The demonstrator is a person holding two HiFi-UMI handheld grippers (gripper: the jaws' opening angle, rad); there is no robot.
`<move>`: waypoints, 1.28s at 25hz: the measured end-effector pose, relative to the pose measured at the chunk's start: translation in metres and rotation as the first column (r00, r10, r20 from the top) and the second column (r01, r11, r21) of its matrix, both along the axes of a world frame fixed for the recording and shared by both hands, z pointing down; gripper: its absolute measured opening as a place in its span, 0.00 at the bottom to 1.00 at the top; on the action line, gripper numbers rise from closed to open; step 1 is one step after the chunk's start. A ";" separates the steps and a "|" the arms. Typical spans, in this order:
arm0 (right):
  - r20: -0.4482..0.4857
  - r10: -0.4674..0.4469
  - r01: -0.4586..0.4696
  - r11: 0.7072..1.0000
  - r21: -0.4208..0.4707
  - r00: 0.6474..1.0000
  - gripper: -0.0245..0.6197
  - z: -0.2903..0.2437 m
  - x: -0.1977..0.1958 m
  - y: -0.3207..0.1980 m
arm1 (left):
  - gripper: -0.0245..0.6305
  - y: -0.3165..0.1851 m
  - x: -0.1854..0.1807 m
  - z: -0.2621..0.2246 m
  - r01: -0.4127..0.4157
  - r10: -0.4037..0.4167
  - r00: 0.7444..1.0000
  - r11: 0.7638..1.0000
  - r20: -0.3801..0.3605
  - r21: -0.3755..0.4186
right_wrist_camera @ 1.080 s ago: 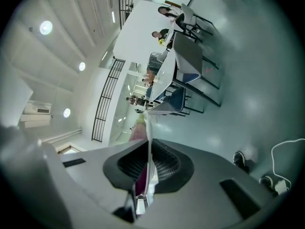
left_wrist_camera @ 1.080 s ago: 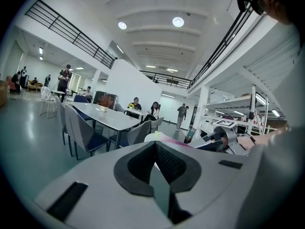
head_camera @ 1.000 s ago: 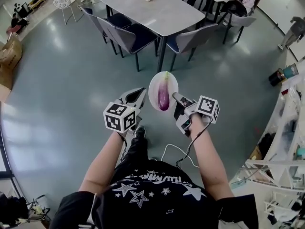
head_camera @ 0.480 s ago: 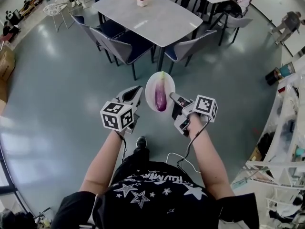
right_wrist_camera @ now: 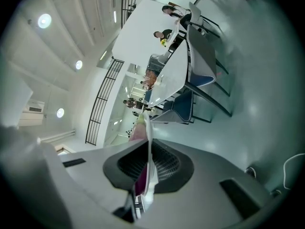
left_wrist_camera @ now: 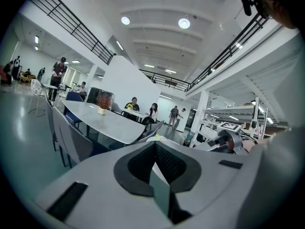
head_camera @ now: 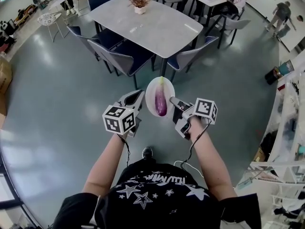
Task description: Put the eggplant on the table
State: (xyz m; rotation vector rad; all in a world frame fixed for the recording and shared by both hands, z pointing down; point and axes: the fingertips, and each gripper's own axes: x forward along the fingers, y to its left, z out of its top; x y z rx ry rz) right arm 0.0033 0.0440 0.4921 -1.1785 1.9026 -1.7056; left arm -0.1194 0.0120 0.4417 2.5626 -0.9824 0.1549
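Carry step: eggplant (head_camera: 161,104) not yet at the table (head_camera: 147,25).
Left gripper (head_camera: 139,95) and right gripper (head_camera: 173,100) are each clamped on opposite rims of the plate (head_camera: 153,90). The eggplant lies on it, over the floor, near the table. Next: approach the table, keep the plate level, set it down.

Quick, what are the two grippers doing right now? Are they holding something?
Left gripper: jaws shut on the plate, at its left rim.
Right gripper: jaws shut on the plate's right rim; the eggplant lies on the plate.
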 end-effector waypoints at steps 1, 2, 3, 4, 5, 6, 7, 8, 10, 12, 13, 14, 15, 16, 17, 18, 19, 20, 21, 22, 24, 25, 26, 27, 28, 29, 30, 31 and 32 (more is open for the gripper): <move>0.000 0.005 -0.005 1.000 0.000 1.000 0.08 0.000 -0.002 -0.006 | 0.05 -0.006 -0.002 -0.002 -0.006 0.006 1.000 1.000 -0.002 0.003; 0.002 0.011 -0.011 1.000 -0.001 1.000 0.08 -0.001 -0.003 -0.011 | 0.05 -0.012 -0.003 -0.003 -0.011 0.011 1.000 1.000 -0.004 0.006; 0.004 0.018 -0.018 1.000 -0.001 1.000 0.08 -0.001 -0.003 -0.016 | 0.05 -0.018 -0.004 -0.005 -0.016 0.016 1.000 1.000 -0.006 0.008; 0.006 0.022 -0.022 1.000 -0.001 1.000 0.08 -0.001 -0.003 -0.021 | 0.05 -0.023 -0.005 -0.006 -0.019 0.020 1.000 1.000 -0.007 0.011; 0.008 0.022 -0.022 1.000 0.000 1.000 0.08 -0.001 -0.003 -0.026 | 0.05 -0.028 -0.006 -0.006 -0.020 0.020 1.000 1.000 -0.007 0.012; 0.008 0.019 -0.019 1.000 0.001 1.000 0.08 -0.001 -0.004 -0.031 | 0.05 -0.033 -0.007 -0.006 -0.017 0.017 1.000 1.000 -0.008 0.010; 0.010 0.013 -0.013 1.000 0.001 1.000 0.08 0.000 -0.005 -0.035 | 0.05 -0.038 -0.008 -0.005 -0.012 0.012 1.000 1.000 -0.010 0.006; 0.012 0.003 -0.003 1.000 -0.001 1.000 0.08 0.001 -0.006 -0.038 | 0.05 -0.042 -0.007 -0.002 -0.007 0.007 1.000 1.000 -0.012 -0.001; 0.009 -0.022 0.022 1.000 -0.005 1.000 0.08 0.005 -0.006 -0.045 | 0.05 -0.047 -0.002 0.004 -0.005 0.004 1.000 1.000 -0.011 -0.012; 0.004 -0.044 0.044 0.999 -0.011 0.999 0.08 0.011 -0.003 -0.057 | 0.05 -0.054 0.005 0.011 0.000 -0.001 1.000 1.000 -0.009 -0.015; 0.005 -0.053 0.053 0.999 -0.014 0.999 0.08 0.013 0.000 -0.065 | 0.05 -0.060 0.008 0.012 0.008 -0.008 1.000 1.000 -0.011 -0.015; 0.009 -0.060 0.060 0.998 -0.017 0.998 0.08 0.016 0.004 -0.073 | 0.05 -0.068 0.012 0.014 0.019 -0.019 1.000 1.000 -0.013 -0.016; 0.015 -0.066 0.066 0.998 -0.021 0.998 0.08 0.020 0.009 -0.082 | 0.05 -0.078 0.016 0.015 0.032 -0.032 0.999 0.999 -0.013 -0.017; 0.022 -0.072 0.073 0.997 -0.026 0.997 0.08 0.023 0.014 -0.092 | 0.05 -0.087 0.020 0.016 0.046 -0.046 0.999 0.999 -0.010 -0.019; 0.027 -0.079 0.080 0.996 -0.031 0.996 0.08 0.025 0.020 -0.102 | 0.05 -0.096 0.025 0.016 0.059 -0.059 0.998 0.998 -0.008 -0.020; 0.031 -0.088 0.089 0.996 -0.033 0.996 0.08 0.026 0.026 -0.112 | 0.05 -0.105 0.030 0.017 0.070 -0.070 0.998 0.997 -0.005 -0.021; 0.036 -0.096 0.097 0.995 -0.031 0.995 0.08 0.026 0.032 -0.122 | 0.05 -0.114 0.035 0.017 0.080 -0.080 0.997 0.997 -0.002 -0.021; 0.041 -0.103 0.104 0.994 -0.027 0.994 0.08 0.025 0.039 -0.133 | 0.05 -0.124 0.040 0.016 0.089 -0.089 0.996 0.996 0.001 -0.020; 0.046 -0.109 0.110 0.994 -0.021 0.993 0.08 0.023 0.046 -0.145 | 0.05 -0.135 0.045 0.015 0.101 -0.101 0.995 0.995 0.002 -0.019; 0.049 -0.113 0.114 0.993 -0.016 0.992 0.08 0.021 0.054 -0.157 | 0.05 -0.147 0.051 0.014 0.113 -0.113 0.994 0.993 0.001 -0.018; 0.047 -0.121 0.122 0.993 -0.007 0.991 0.08 0.017 0.070 -0.181 | 0.05 -0.169 0.066 0.010 0.132 -0.132 0.991 0.991 -0.009 -0.017; 0.044 -0.126 0.126 0.992 -0.002 0.991 0.08 0.016 0.077 -0.192 | 0.05 -0.179 0.074 0.008 0.135 -0.135 0.991 0.991 -0.010 -0.014; 0.041 -0.130 0.130 0.991 0.001 0.991 0.08 0.015 0.084 -0.202 | 0.05 -0.189 0.082 0.006 0.135 -0.135 0.991 0.991 -0.006 -0.010; 0.043 -0.132 0.132 0.991 0.002 0.990 0.08 0.013 0.091 -0.212 | 0.05 -0.198 0.090 0.004 0.135 -0.135 0.991 0.991 -0.001 -0.006; 0.048 -0.133 0.133 0.991 0.002 0.990 0.08 0.012 0.097 -0.221 | 0.05 -0.207 0.096 0.003 0.135 -0.135 0.991 0.991 0.003 -0.003; 0.052 -0.134 0.134 0.991 0.002 0.990 0.08 0.012 0.103 -0.230 | 0.05 -0.215 0.102 0.003 0.136 -0.136 0.991 0.991 0.007 -0.001; 0.055 -0.135 0.135 0.991 0.002 0.989 0.08 0.011 0.110 -0.238 | 0.05 -0.222 0.107 0.003 0.138 -0.138 0.990 0.990 0.010 -0.002; 0.054 -0.136 0.136 0.991 0.003 0.989 0.08 0.011 0.116 -0.246 | 0.05 -0.229 0.111 0.004 0.142 -0.142 0.990 0.990 0.011 -0.004; 0.053 -0.137 0.137 0.991 0.005 0.989 0.08 0.011 0.122 -0.255 | 0.05 -0.237 0.115 0.005 0.148 -0.148 0.989 0.989 0.012 -0.007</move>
